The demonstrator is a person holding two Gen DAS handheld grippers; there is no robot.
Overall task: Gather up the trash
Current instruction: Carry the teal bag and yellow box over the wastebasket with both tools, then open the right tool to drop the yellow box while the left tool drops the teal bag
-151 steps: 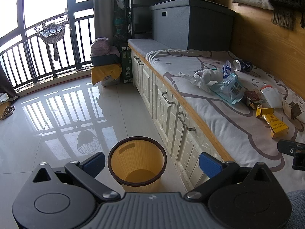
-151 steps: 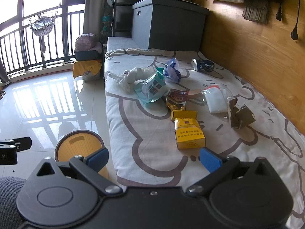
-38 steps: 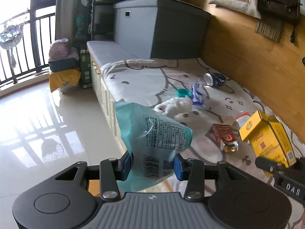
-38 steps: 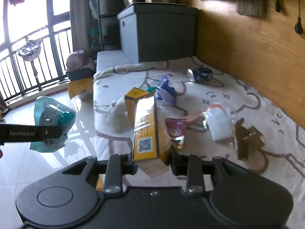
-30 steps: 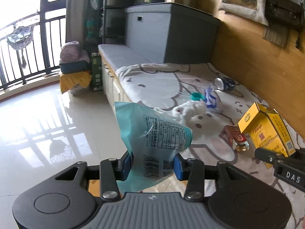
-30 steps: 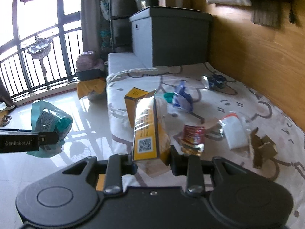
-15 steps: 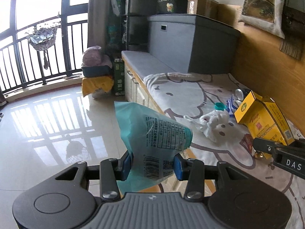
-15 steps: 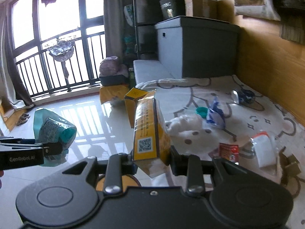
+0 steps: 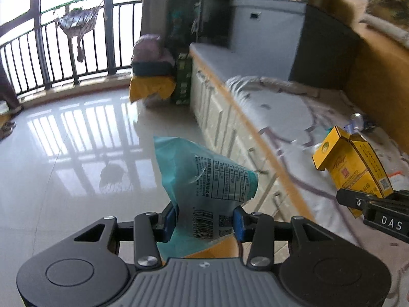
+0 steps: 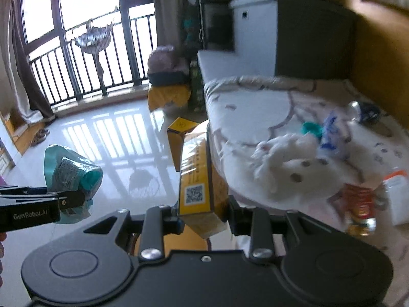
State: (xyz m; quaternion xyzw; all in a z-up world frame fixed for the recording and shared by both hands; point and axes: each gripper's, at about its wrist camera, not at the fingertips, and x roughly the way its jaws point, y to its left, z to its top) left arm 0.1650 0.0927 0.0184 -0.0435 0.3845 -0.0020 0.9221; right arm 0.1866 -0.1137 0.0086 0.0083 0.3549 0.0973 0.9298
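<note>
Left gripper (image 9: 204, 221) clamps a teal snack bag (image 9: 204, 179) by its lower end — long axis runs up and forward from the pads, open top tilted left. Right gripper (image 10: 203, 216) is closed on a yellow carton (image 10: 195, 174), long axis pointing away from it, open flap at the far end. Orange bin (image 9: 217, 248) sits just under the left fingers, mostly hidden. Beyond to the right, a cushioned bench (image 10: 255, 107) holds white tissue (image 10: 286, 153) and a red can (image 10: 360, 204) — blurred.

Bright window (image 9: 76, 25) daylight, glare on glossy floor (image 9: 76, 140), motion-blurred, fisheye-bent edges.
</note>
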